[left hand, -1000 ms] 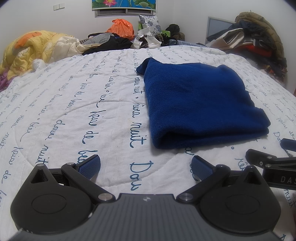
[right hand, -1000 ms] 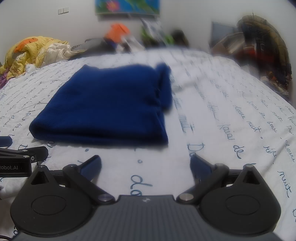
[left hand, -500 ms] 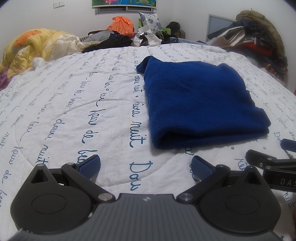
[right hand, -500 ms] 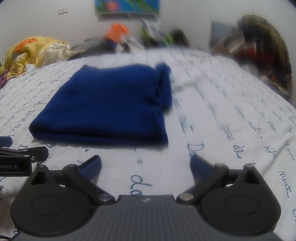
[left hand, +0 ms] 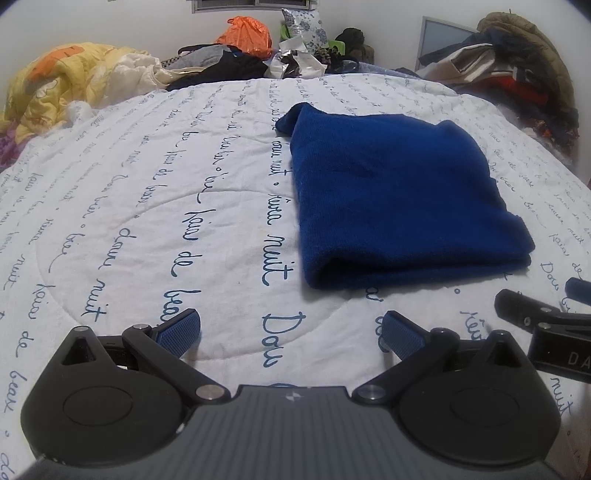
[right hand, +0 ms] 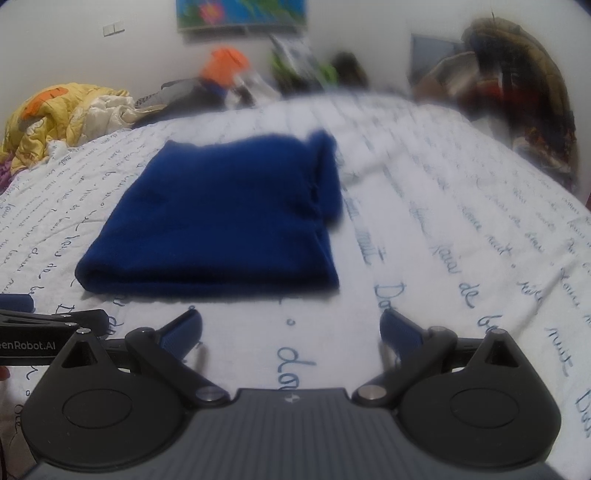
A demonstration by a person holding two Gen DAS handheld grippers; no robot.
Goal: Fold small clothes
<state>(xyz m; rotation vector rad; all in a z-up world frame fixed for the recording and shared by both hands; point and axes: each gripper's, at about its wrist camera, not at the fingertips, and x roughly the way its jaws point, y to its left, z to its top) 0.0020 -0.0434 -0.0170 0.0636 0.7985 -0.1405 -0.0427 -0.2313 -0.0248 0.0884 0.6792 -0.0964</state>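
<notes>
Nothing has shifted but the left gripper (left hand: 291, 330), now tipped slightly lower toward the bed (left hand: 147, 206). Both it and the right gripper (right hand: 290, 328) hover with fingers spread, empty. Just ahead, the folded blue cloth (left hand: 399, 199) lies flat on the bed.

Yellow quilt (left hand: 55, 81) beside orange bag (left hand: 245, 35).

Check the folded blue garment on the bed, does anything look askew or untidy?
Mostly neat, but the blue garment has one far corner bunched up, poking past the fold's edge onto the quilt.
</notes>
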